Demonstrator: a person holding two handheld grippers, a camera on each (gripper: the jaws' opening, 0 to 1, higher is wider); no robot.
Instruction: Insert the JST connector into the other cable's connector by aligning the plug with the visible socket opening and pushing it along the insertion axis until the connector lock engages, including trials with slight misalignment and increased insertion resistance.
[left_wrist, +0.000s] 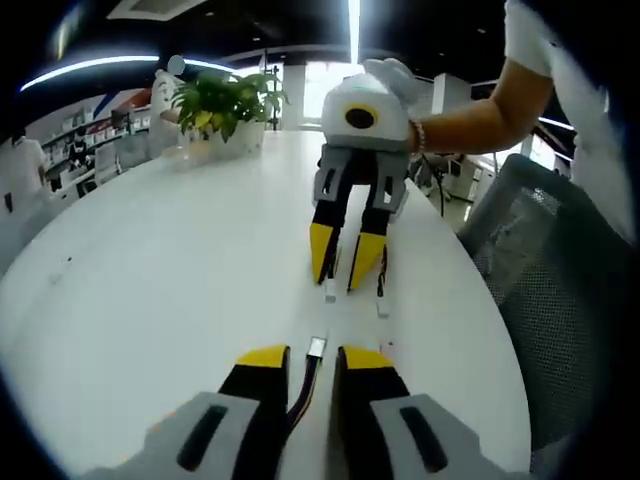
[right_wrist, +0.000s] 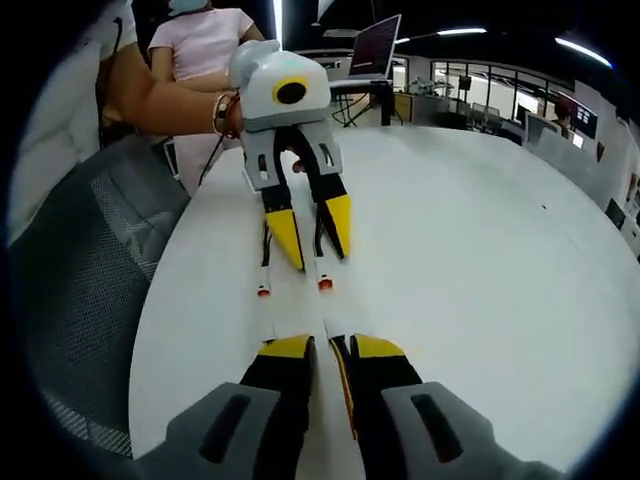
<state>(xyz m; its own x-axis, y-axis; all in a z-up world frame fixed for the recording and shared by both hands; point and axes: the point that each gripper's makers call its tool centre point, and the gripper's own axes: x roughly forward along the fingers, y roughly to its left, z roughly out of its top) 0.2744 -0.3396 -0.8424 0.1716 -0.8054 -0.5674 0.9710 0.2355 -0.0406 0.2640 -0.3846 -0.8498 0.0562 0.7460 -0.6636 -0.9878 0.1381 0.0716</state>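
Observation:
My left gripper (left_wrist: 313, 357) is shut on a thin cable whose white JST connector (left_wrist: 317, 347) sticks out just past its yellow tips; dark and orange wires run back between the jaws. Facing it across the white table (left_wrist: 150, 300), my right gripper (left_wrist: 340, 280) points down, with two small white cable ends (left_wrist: 330, 293) (left_wrist: 381, 308) on the table below it. In the right gripper view, my right gripper (right_wrist: 328, 347) is shut on an orange-wired cable (right_wrist: 345, 390). The left gripper (right_wrist: 320, 258) stands opposite, with red-tipped cable ends (right_wrist: 324, 284) (right_wrist: 263, 291) below it. The two connectors are a short gap apart.
A potted plant (left_wrist: 225, 105) stands at the table's far end. A grey mesh chair (left_wrist: 560, 280) (right_wrist: 80, 280) sits by the table edge. A person's forearm (left_wrist: 480, 115) holds the right gripper. A laptop (right_wrist: 372, 48) stands on a far desk.

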